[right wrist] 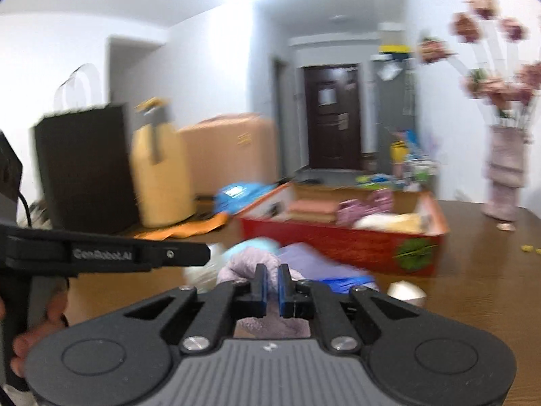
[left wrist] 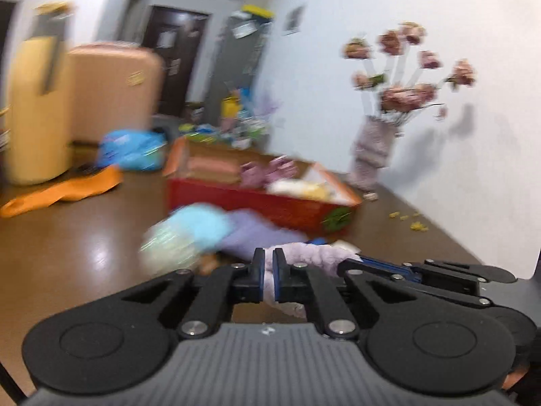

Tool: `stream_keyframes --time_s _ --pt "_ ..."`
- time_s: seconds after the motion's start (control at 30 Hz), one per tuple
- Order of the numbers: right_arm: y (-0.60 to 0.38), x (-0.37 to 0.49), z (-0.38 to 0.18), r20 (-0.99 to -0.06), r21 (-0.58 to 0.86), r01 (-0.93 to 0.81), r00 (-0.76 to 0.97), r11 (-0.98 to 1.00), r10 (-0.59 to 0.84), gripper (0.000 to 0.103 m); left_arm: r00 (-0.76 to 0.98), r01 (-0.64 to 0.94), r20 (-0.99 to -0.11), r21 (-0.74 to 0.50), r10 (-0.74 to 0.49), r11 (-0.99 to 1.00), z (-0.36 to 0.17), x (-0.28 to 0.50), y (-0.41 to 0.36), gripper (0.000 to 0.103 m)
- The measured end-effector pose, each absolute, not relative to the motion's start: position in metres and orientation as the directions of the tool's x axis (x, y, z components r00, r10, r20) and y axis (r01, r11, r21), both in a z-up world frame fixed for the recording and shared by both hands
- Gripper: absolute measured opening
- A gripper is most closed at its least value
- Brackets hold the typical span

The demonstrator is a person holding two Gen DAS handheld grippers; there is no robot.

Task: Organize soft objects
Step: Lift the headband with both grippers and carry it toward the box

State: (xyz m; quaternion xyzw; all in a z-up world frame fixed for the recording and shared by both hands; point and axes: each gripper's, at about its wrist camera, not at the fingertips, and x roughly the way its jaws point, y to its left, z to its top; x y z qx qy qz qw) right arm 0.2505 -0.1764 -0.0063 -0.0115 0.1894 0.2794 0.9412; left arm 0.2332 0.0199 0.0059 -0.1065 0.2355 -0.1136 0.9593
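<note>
A fuzzy lilac cloth [left wrist: 314, 252] is stretched between both grippers above the brown table. My left gripper [left wrist: 268, 265] is shut on one end of it, with the cloth pinched between the blue pads. The right gripper [left wrist: 350, 265] comes in from the right and holds the other end. In the right wrist view my right gripper [right wrist: 272, 279] is shut on the lilac cloth [right wrist: 250, 260], and the left gripper [right wrist: 203, 253] reaches in from the left. Beyond lie a light blue cloth [left wrist: 203, 223] and a purple cloth [left wrist: 257, 233]. The picture is blurred.
A red box [left wrist: 270, 208] with folded soft items stands behind the pile. A vase of pink flowers [left wrist: 372, 149] is by the wall at right. Yellow and pink suitcases [left wrist: 111, 84], a blue bag [left wrist: 132, 149], an orange bag [left wrist: 64, 193] and a black paper bag [right wrist: 84, 165] stand at left.
</note>
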Motion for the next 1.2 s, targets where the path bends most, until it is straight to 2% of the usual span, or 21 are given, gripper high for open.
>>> stream_keyframes --time_s 0.1,0.2,0.27,0.37,0.43,0.47,0.5,0.63,0.67,0.7,0.8,1.0,1.2 --pt "-0.141 0.243 -0.03 -0.403 0.024 -0.575 0.743 0.818 0.534 0.006 0.838 0.097 -0.486 -0.314 -0.248 0.944 -0.014 0.222 0.046 0.006" --pt "-0.119 0.225 -0.044 -0.442 -0.052 -0.62 0.718 0.783 0.538 0.007 0.821 0.074 -0.518 -0.316 -0.238 0.946 -0.025 0.211 0.057 0.006" --pt "-0.114 0.21 -0.049 -0.459 -0.106 -0.635 0.714 0.765 0.529 0.013 0.805 0.092 -0.528 -0.339 -0.271 0.936 -0.027 0.203 0.063 0.009" --pt "-0.121 0.191 -0.044 -0.473 -0.127 -0.651 0.703 0.748 0.531 0.027 0.798 0.115 -0.512 -0.387 -0.317 0.915 -0.022 0.192 0.074 0.013" --pt "-0.135 0.189 -0.033 -0.453 -0.059 -0.627 0.711 0.777 0.538 0.038 0.814 0.109 -0.495 -0.385 -0.305 0.916 -0.018 0.195 0.08 0.034" --pt "-0.141 0.192 -0.028 -0.445 -0.001 -0.607 0.711 0.794 0.544 0.039 0.822 0.1 -0.49 -0.374 -0.289 0.922 -0.016 0.2 0.081 0.051" --pt "-0.147 0.198 -0.025 -0.439 0.077 -0.575 0.714 0.815 0.546 0.038 0.833 0.087 -0.486 -0.357 -0.264 0.93 -0.015 0.207 0.082 0.056" --pt "-0.161 0.225 -0.034 -0.476 0.305 -0.412 0.715 0.858 0.512 0.038 0.8 0.101 -0.522 -0.37 -0.296 0.924 -0.024 0.244 0.08 0.055" --pt "-0.162 0.229 -0.039 -0.494 0.336 -0.376 0.71 0.864 0.501 0.038 0.78 0.107 -0.542 -0.378 -0.314 0.92 -0.027 0.25 0.078 0.051" --pt "-0.16 0.23 -0.044 -0.507 0.346 -0.358 0.707 0.868 0.493 0.039 0.767 0.104 -0.558 -0.38 -0.317 0.919 -0.031 0.251 0.076 0.041" --pt "-0.155 0.226 -0.054 -0.513 0.321 -0.35 0.717 0.88 0.472 0.039 0.749 0.084 -0.593 -0.358 -0.296 0.93 -0.039 0.239 0.069 0.037" --pt "-0.147 0.232 -0.055 -0.498 0.244 -0.318 0.769 0.916 0.4 0.037 0.742 0.062 -0.595 -0.397 -0.309 0.916 -0.038 0.205 0.065 0.04" --pt "-0.157 0.233 -0.045 -0.493 0.323 -0.352 0.73 0.878 0.474 0.037 0.759 0.048 -0.581 -0.4 -0.294 0.915 -0.034 0.208 0.073 0.049"
